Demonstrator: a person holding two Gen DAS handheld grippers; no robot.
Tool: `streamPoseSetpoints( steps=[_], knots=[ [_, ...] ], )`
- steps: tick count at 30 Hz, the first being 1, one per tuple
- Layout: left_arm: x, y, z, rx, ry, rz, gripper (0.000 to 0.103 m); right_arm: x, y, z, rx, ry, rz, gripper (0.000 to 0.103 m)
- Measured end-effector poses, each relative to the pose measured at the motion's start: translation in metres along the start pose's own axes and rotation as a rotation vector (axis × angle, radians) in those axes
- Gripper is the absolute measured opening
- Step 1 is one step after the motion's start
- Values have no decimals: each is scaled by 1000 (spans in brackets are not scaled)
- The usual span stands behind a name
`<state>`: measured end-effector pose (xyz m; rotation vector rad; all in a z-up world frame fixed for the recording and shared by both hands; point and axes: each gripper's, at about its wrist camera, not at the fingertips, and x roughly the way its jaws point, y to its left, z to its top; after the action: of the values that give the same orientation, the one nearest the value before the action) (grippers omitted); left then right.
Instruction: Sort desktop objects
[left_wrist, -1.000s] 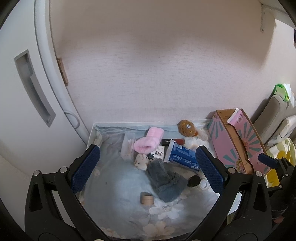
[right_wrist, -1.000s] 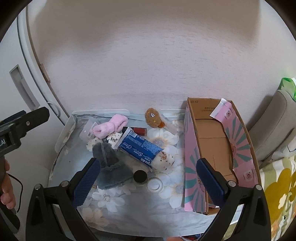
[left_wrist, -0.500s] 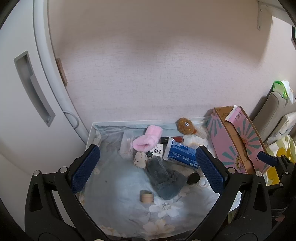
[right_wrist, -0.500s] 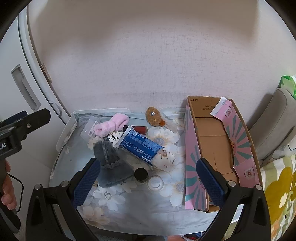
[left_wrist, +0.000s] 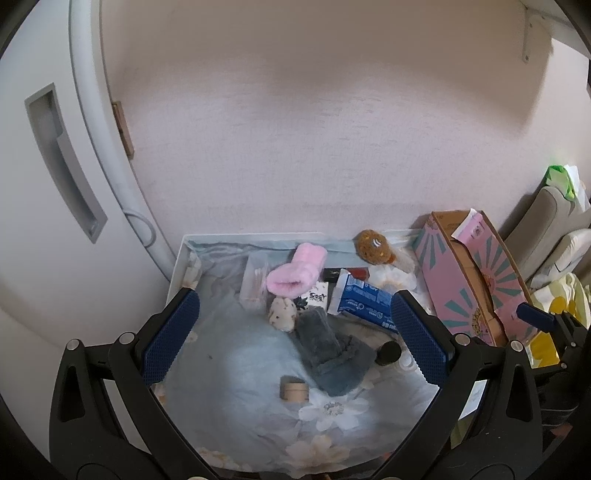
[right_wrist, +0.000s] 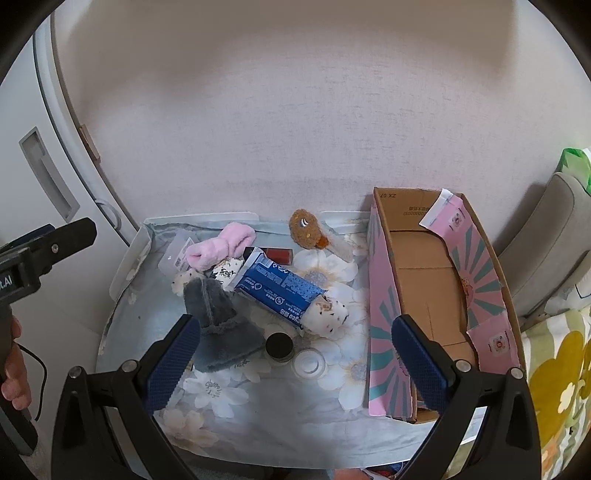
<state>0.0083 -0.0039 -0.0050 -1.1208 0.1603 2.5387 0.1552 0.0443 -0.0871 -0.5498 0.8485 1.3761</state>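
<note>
A small table with a pale blue floral cloth (left_wrist: 236, 365) holds a clutter of objects: a pink fluffy headband (left_wrist: 295, 275), a grey fluffy cloth (left_wrist: 328, 350), a blue packet (right_wrist: 280, 291), a brown plush (right_wrist: 306, 228), a speckled plush (right_wrist: 327, 317), a black cap (right_wrist: 279, 345), a clear lid (right_wrist: 308, 363) and a small tan roll (left_wrist: 294, 388). An open pink cardboard box (right_wrist: 432, 295) stands at the right. My left gripper (left_wrist: 293, 345) and my right gripper (right_wrist: 295, 360) are both open and empty, held above the table's near edge.
A white wall rises behind the table. A white door with a recessed handle (left_wrist: 62, 162) is at the left. Cushions and a yellow floral fabric (right_wrist: 557, 354) lie to the right of the box. The left gripper's body (right_wrist: 40, 254) shows in the right wrist view.
Both grippers have drawn back and upward slightly, so the table looks a little smaller and lower. Nothing on the table has moved. Both stay open.
</note>
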Motion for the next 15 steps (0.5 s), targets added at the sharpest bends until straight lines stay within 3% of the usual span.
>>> streamPoseSetpoints(
  steps=[10,15],
  knots=[
    [-2,17,5,11,-8,-2,103,-2,-4,0,9,-5,-3,103],
    [-13,39,15,44,-29,-13,103,-11,-8,4,-49,-28,4,103]
  ],
)
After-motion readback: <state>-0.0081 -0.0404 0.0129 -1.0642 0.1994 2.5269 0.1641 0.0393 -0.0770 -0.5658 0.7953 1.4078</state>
